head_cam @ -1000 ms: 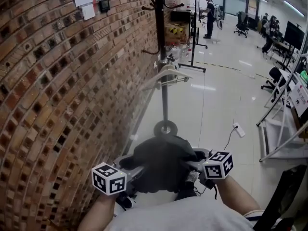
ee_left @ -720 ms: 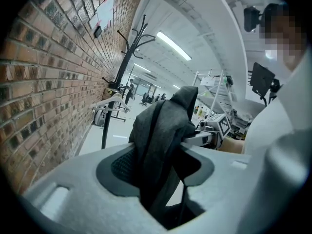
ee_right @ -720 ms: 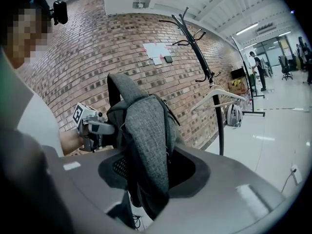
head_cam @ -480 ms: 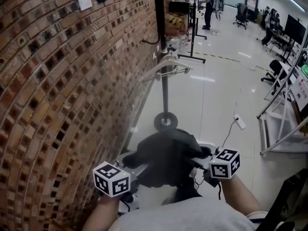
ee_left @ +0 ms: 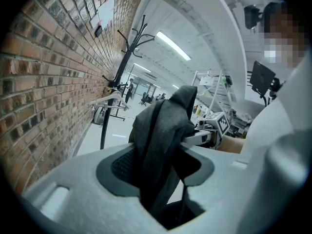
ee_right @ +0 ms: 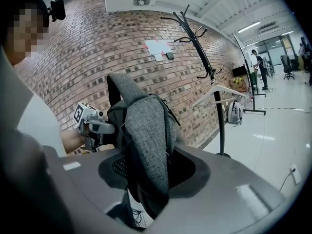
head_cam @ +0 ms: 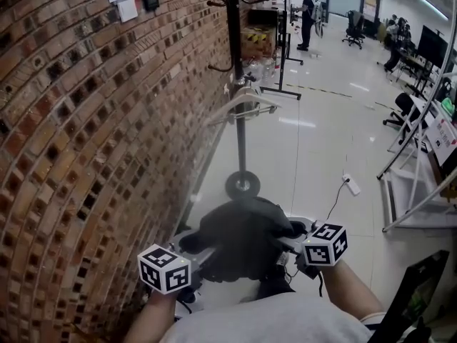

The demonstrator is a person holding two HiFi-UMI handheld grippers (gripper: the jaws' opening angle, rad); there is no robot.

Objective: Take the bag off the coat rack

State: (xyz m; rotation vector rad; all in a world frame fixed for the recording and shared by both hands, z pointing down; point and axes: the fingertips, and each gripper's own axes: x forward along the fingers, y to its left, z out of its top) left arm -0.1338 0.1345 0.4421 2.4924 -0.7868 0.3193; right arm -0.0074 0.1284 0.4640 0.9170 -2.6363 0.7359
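Though off coat rack (head_cam: 235,48), bag (head_cam: 239,238) unchanged

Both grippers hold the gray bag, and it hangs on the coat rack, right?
Not quite. The left gripper and right gripper do hold the gray bag, but it is off the coat rack, which stands apart by the brick wall. The head view shows this.

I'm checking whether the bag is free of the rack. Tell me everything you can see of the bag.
The bag is dark grey woven fabric, heathered up close, soft and crumpled, with darker straps. It hangs bunched between the left claw and right claw, each shut on a fold, close before the person's torso. It is clear of the coat rack, which stands farther along the brick wall.
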